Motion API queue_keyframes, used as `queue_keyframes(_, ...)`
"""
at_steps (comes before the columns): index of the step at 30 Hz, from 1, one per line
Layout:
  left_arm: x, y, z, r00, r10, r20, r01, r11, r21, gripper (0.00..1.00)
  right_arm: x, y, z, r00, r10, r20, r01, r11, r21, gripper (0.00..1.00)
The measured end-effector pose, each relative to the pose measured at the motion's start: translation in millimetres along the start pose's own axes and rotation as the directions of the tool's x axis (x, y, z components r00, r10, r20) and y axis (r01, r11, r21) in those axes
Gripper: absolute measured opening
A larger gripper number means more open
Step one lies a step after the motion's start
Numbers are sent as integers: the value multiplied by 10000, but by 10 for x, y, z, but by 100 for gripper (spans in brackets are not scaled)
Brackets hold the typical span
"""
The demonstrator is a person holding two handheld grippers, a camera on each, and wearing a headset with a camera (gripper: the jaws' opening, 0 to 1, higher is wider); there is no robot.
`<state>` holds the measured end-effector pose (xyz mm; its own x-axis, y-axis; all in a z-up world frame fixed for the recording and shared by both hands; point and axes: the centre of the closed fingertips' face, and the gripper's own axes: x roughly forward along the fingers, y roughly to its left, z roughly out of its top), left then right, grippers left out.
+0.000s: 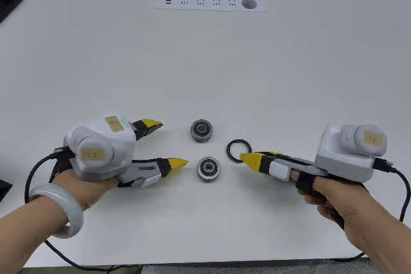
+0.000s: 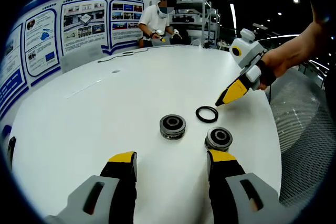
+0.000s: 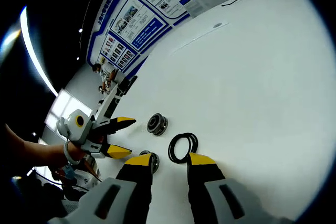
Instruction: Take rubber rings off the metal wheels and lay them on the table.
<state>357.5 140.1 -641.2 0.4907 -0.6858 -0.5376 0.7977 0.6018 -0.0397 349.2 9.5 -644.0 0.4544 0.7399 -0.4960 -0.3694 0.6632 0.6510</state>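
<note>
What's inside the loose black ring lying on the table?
Bare white table shows through the middle of the rubber ring; nothing sits in it. The strip of table under its band is covered.

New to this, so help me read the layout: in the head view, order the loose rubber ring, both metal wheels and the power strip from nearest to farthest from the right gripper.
From the right gripper:
1. Rubber ring, right at its tips.
2. Nearer wheel, to its left.
3. Farther wheel, left and farther back.
4. Power strip, far back.
</note>
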Motion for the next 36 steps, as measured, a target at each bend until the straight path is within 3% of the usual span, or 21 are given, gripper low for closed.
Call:
queue_keyframes(5,-98,-39,-66,10000,-40,56,41,9999,-132,57,-61,8,-3,9999,-80,83,87,9959,-903,32)
queue_keyframes(14,-236,-119,-139,9998,21,209,-12,9991,-435,61,-134,4,-152,9981,-458,-406,354,9730,-2280,42)
queue_keyframes(22,-330,-187,-163,9995,108,280,-92,9984,-563,65,-181,48,-197,9961,-664,-580,423,9374,-3457,52)
queue_keyframes(25,-372,-225,-169,9996,78,287,-61,9983,-578,65,-206,69,-214,9948,-758,-681,423,9155,-4000,54)
queue_keyframes(36,-495,-293,-189,9993,116,357,-94,9980,-618,69,-269,117,-356,9886,-1031,-1099,329,8593,-5104,64)
